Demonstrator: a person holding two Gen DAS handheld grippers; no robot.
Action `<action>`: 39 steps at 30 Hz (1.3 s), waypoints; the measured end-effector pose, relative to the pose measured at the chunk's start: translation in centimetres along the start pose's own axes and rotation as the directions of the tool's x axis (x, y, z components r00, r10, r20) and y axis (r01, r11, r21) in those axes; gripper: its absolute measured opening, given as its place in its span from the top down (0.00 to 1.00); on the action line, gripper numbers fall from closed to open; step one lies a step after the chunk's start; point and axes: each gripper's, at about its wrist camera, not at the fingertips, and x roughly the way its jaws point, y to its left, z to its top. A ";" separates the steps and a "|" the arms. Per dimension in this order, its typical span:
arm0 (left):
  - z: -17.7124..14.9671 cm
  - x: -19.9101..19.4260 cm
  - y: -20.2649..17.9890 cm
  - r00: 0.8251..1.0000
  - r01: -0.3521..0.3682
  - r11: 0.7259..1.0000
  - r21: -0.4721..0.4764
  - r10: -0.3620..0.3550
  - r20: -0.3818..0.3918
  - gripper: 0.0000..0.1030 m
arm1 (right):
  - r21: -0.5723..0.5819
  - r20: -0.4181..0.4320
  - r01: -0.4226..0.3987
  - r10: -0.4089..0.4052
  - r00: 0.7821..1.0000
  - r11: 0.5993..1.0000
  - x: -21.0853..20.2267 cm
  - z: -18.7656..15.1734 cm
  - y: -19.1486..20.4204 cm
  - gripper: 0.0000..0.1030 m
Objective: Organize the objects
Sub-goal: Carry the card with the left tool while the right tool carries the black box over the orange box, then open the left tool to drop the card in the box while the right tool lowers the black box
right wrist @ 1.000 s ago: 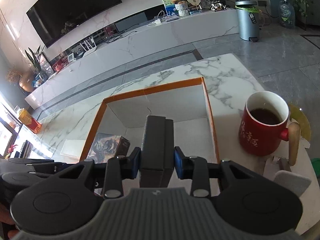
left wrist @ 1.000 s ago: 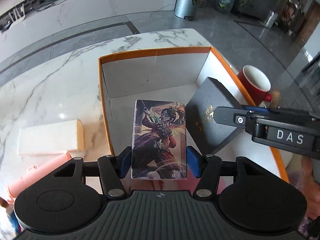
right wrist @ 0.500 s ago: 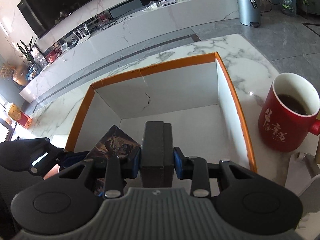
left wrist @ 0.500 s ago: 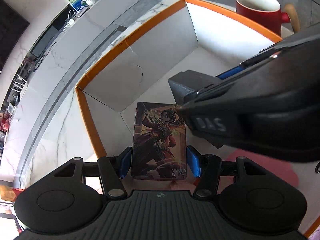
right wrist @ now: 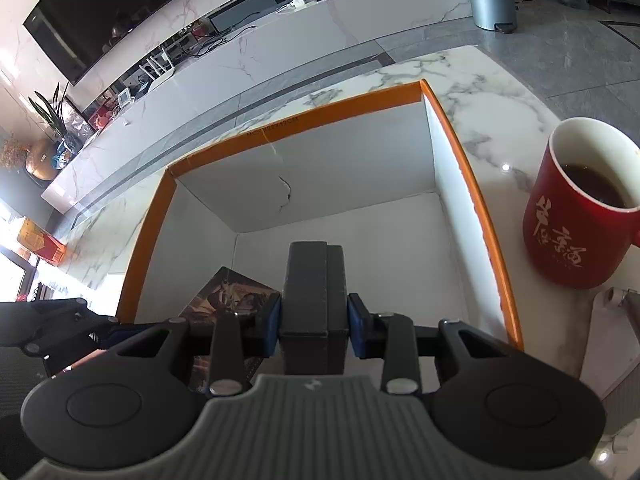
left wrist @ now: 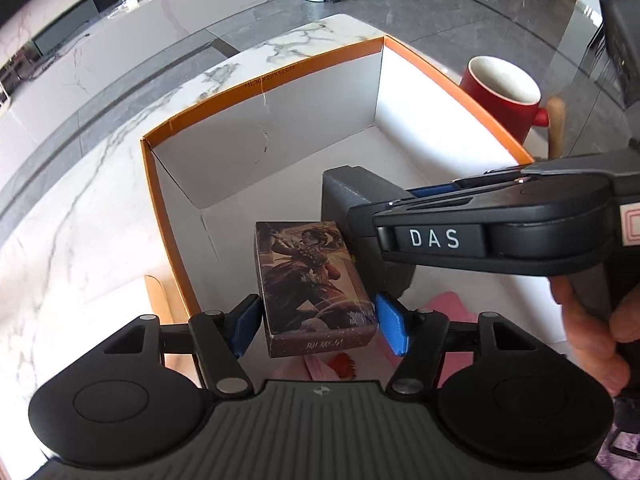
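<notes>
While a red mug of dark drink is standing just outside the orange-rimmed box, the right gripper is clamping a black case upright inside, crowding the illustrated card box. The left gripper is opening around that card box, pads barely clear. Only the left view is showing a hand.

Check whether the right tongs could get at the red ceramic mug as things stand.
Probably not yet: the right tongs are shut on a black rectangular box. The red ceramic mug stands unobstructed outside the orange-rimmed box.
</notes>
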 end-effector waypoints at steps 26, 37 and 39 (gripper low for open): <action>0.5 -5.1 4.0 0.981 -0.011 0.991 -0.135 0.037 0.192 0.33 | -0.103 -0.034 0.005 -0.009 0.999 0.995 0.4 -1.5 2.2 0.65; -1.5 -5.7 4.6 0.973 -0.020 0.981 -0.191 0.063 0.223 0.34 | -0.279 0.006 0.163 -0.168 0.986 0.946 2.5 -1.2 5.0 0.64; -1.8 -5.6 4.9 0.973 -0.013 0.978 -0.208 0.061 0.223 0.34 | -0.307 -0.006 0.148 -0.158 0.987 0.940 2.5 -1.4 5.2 0.64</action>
